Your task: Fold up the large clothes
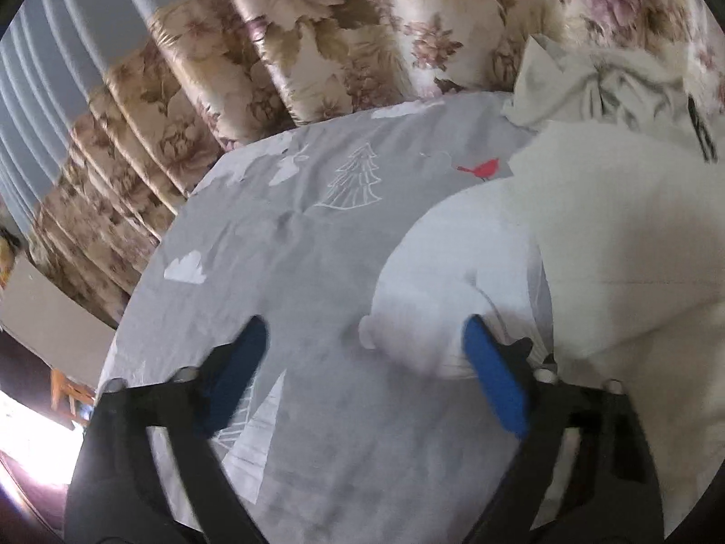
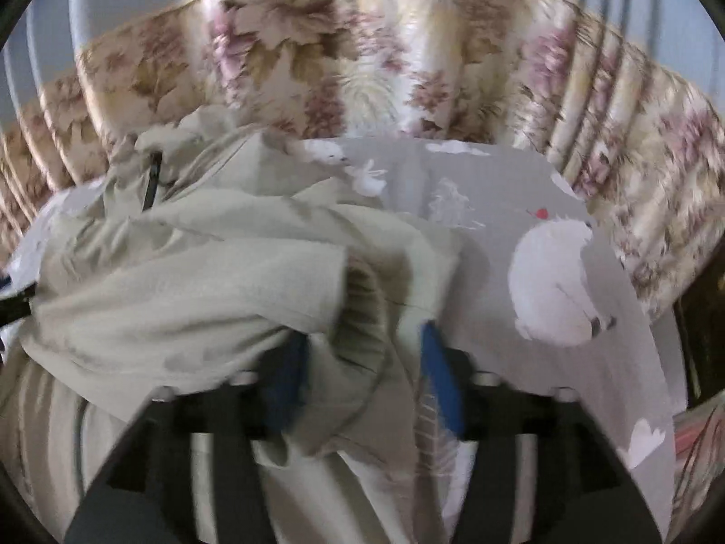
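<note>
Jacket (image 2: 190, 299), pale beige, bunched on grey printed sheet (image 1: 290, 245).
L gripper (image 1: 362, 353) wide apart w/ nothing between; R gripper (image 2: 358, 353) has jacket fabric between fingers, grip unclear.

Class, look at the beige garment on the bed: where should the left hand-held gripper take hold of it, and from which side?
Grip the garment at its near left edge, coming from the left over the sheet. That edge lies flat and exposed beside the open left hand-held gripper.

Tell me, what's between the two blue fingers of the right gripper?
In the right wrist view, a bunched fold of the beige garment sits between the fingers of the right gripper, draping over it. The fingers look apart, not clamped.
</note>
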